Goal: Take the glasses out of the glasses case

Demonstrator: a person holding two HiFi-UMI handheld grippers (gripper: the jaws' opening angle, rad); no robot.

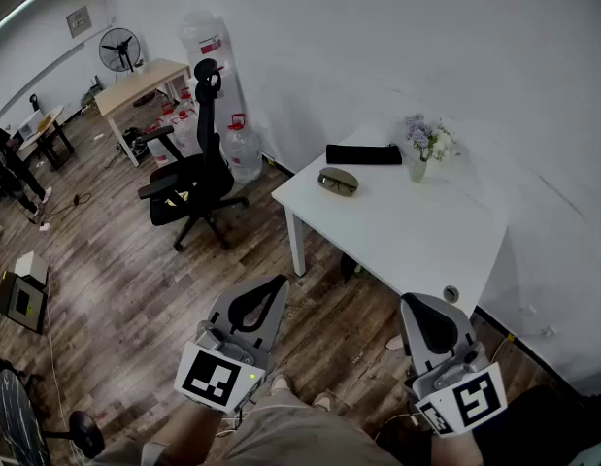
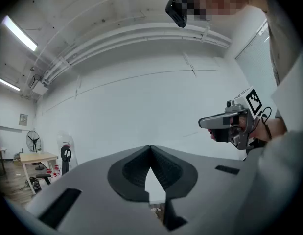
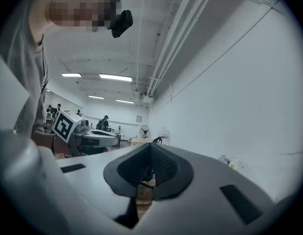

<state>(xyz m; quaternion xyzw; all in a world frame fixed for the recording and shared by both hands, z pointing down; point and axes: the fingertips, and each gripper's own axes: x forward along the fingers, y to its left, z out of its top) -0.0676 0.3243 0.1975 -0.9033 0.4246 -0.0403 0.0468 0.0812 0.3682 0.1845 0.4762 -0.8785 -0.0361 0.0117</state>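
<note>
Left tongs (image 1: 277,285), right tongs (image 1: 410,304): well short of glasses case (image 1: 338,181)

White on the table (image 1: 417,246), dark olive on the glasses case (image 1: 338,181), black on the pouch (image 1: 364,154) and office chair (image 1: 191,181). Purple and white for the flowers (image 1: 425,139), pale green for the vase (image 1: 417,171). Brown wood grain across the floor (image 1: 116,289). Grey left gripper (image 1: 277,283) and right gripper (image 1: 415,305), black pads (image 2: 134,173), black-and-white square markers (image 1: 215,377).
</note>
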